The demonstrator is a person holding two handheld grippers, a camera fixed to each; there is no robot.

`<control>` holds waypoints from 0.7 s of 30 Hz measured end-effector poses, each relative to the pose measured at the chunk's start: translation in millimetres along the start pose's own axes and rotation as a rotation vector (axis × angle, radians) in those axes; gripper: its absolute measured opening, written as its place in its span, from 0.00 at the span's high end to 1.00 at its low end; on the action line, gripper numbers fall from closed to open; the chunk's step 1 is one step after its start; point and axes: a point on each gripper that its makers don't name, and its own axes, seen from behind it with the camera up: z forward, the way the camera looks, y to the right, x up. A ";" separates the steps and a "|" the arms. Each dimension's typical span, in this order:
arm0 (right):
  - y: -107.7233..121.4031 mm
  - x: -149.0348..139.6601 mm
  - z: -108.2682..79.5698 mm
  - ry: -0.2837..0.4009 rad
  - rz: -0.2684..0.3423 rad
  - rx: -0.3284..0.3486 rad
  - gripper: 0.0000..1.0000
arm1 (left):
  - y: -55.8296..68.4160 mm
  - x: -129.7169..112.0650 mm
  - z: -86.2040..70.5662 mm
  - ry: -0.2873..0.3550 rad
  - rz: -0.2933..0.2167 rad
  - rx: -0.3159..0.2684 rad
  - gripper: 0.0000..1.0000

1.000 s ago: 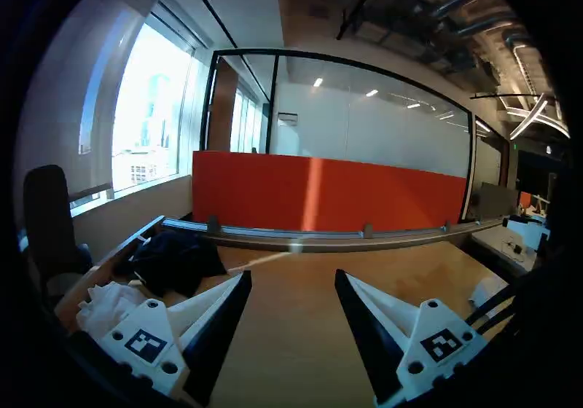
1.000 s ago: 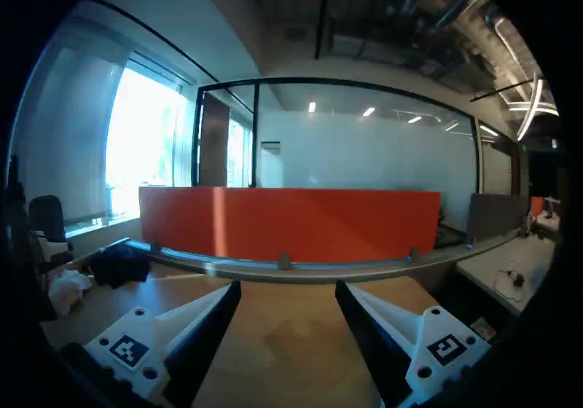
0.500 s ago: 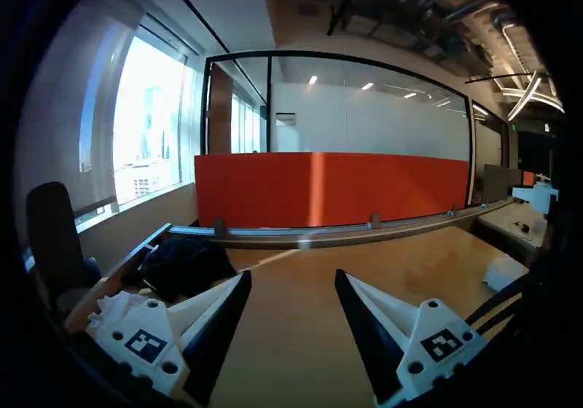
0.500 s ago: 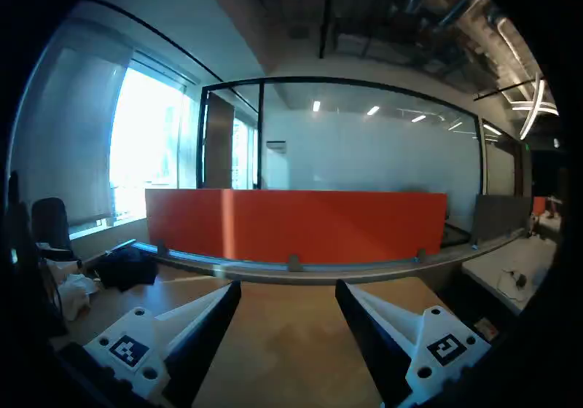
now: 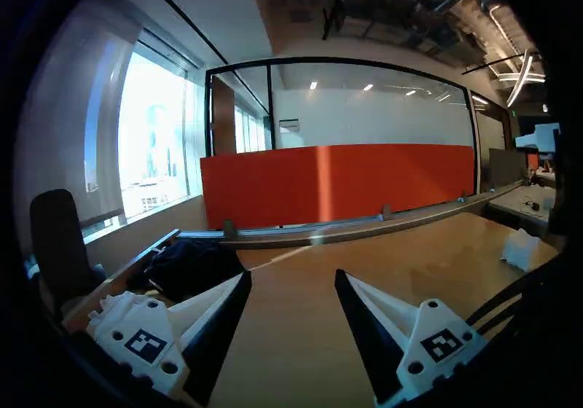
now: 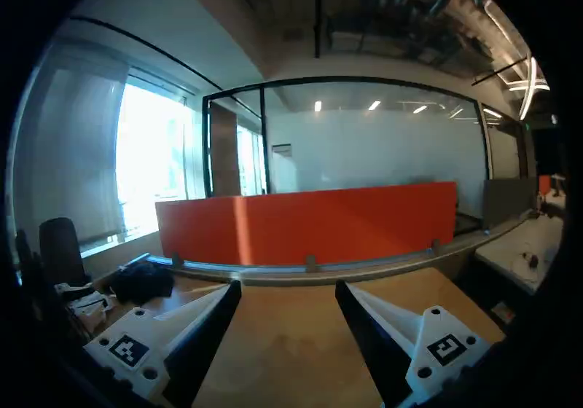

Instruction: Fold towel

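Jaws gape on left gripper [image 5: 291, 272] and right gripper [image 6: 287, 283] (above wooden table [image 5: 291, 357])

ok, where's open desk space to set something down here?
Bare: the light wooden desktop from its middle up to the orange partition panel, and right as far as the small white object. Crowded: the corner at left in both views, with the dark heaped cloth and crumpled white items beside it.

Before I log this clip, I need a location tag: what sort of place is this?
Most likely an open-plan office: a long wooden desk backed by an orange divider panel, a glass-walled room behind it, and a dark office chair by the window.
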 end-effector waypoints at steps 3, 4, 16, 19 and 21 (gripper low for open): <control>1.5 -3.3 0.0 0.005 0.019 -0.011 0.01 | -4.0 -8.0 0.3 0.017 0.000 0.005 0.16; 1.9 -5.5 -0.1 0.005 0.022 -0.014 0.01 | -5.8 -11.0 0.3 0.021 -0.003 0.009 0.16; -2.1 -40.6 1.1 -0.005 0.005 -0.024 0.01 | -7.8 -49.2 2.6 0.079 -0.052 0.007 0.16; -5.0 -47.3 2.0 -0.011 -0.001 -0.016 0.01 | -6.0 -57.3 4.0 0.091 -0.059 0.005 0.16; -7.2 -49.7 3.0 -0.011 -0.006 -0.008 0.01 | -6.0 -63.0 4.9 0.097 -0.064 0.007 0.16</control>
